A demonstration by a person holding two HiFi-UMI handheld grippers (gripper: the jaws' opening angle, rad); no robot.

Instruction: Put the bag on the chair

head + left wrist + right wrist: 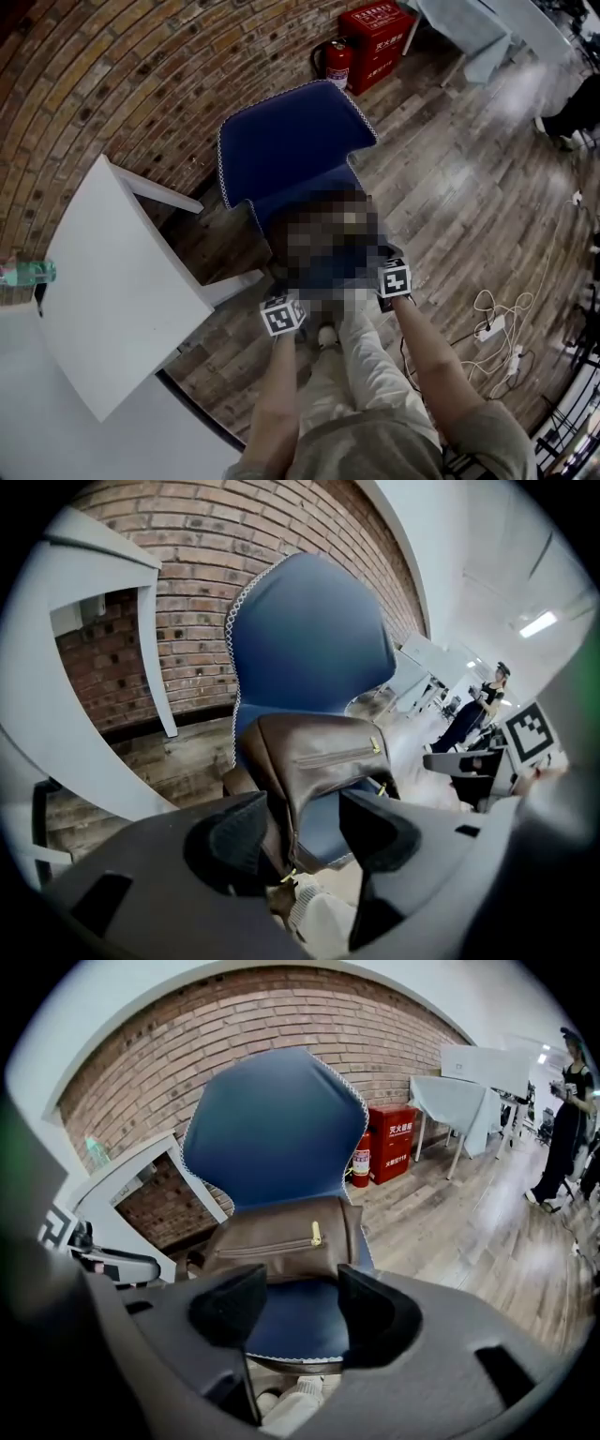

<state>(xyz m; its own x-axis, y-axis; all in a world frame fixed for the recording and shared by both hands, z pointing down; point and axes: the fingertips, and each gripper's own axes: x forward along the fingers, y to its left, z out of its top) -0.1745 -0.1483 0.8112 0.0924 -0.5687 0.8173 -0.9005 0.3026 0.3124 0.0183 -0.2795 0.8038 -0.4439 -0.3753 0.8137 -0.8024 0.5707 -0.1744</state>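
A brown leather bag with a gold zip pull lies on the seat of the blue chair; a mosaic patch covers it in the head view. In the right gripper view the bag rests against the chair back. My left gripper is open just in front of the bag's near corner, pads apart from it. My right gripper is open too, with only blue seat between its jaws. In the head view the left gripper and the right gripper hover at the seat's front edge.
A white table stands left of the chair, with a green bottle at its far edge. A fire extinguisher and a red box sit by the brick wall. Cables lie on the wood floor at right.
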